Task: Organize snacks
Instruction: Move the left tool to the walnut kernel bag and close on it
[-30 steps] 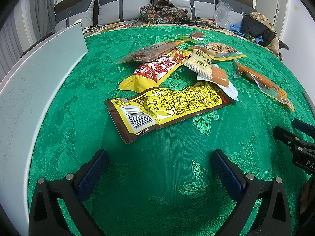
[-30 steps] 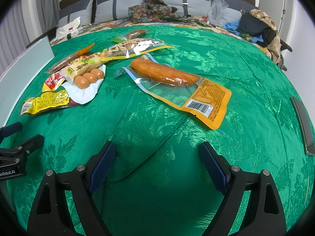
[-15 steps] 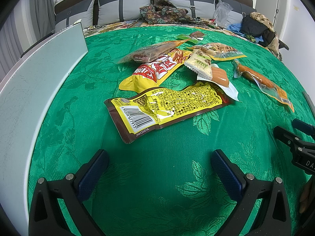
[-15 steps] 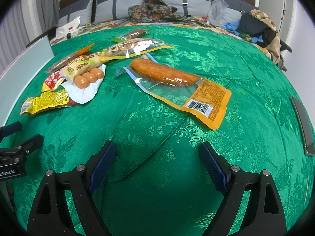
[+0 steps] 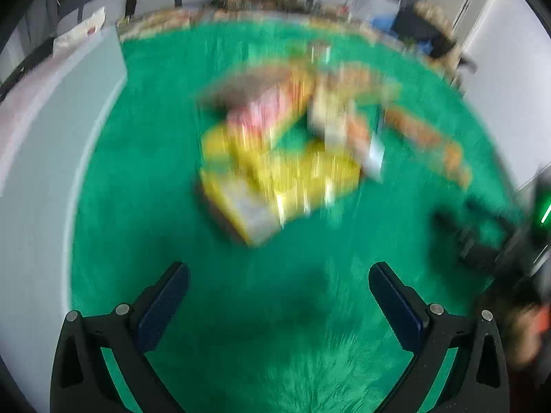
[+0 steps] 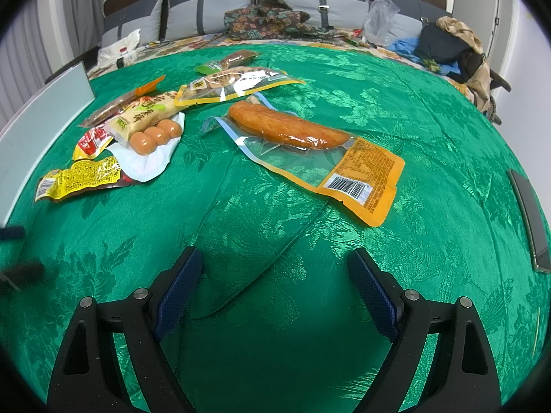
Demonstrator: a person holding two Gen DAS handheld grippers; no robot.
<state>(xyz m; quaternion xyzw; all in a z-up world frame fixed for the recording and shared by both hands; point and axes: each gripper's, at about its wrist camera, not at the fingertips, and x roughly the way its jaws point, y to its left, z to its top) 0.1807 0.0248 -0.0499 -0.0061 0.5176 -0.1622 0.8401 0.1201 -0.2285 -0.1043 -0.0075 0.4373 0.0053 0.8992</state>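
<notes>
Several snack packs lie on a green patterned bedspread (image 6: 396, 110). A clear and orange pack with a long sausage (image 6: 303, 144) lies ahead of my right gripper (image 6: 275, 289), which is open and empty. Left of it are a pack of round orange balls (image 6: 155, 137), a yellow pack (image 6: 79, 179) and a clear yellow-edged pack (image 6: 237, 82). The left wrist view is heavily blurred; the yellow pack (image 5: 275, 186) lies ahead of my open, empty left gripper (image 5: 279, 296), with a red and yellow pack (image 5: 265, 113) beyond it.
A pale board (image 6: 41, 113) stands along the bed's left edge. Grey cushions (image 6: 213, 10), patterned cloth (image 6: 268, 17), a plastic bag and clothes (image 6: 447, 44) lie at the far end. A dark flat device (image 6: 530, 213) rests at the right edge.
The left gripper's view has gone blurred and shifted, showing that it is moving; the snacks sit lower and more central in it. The right gripper has barely moved.
</notes>
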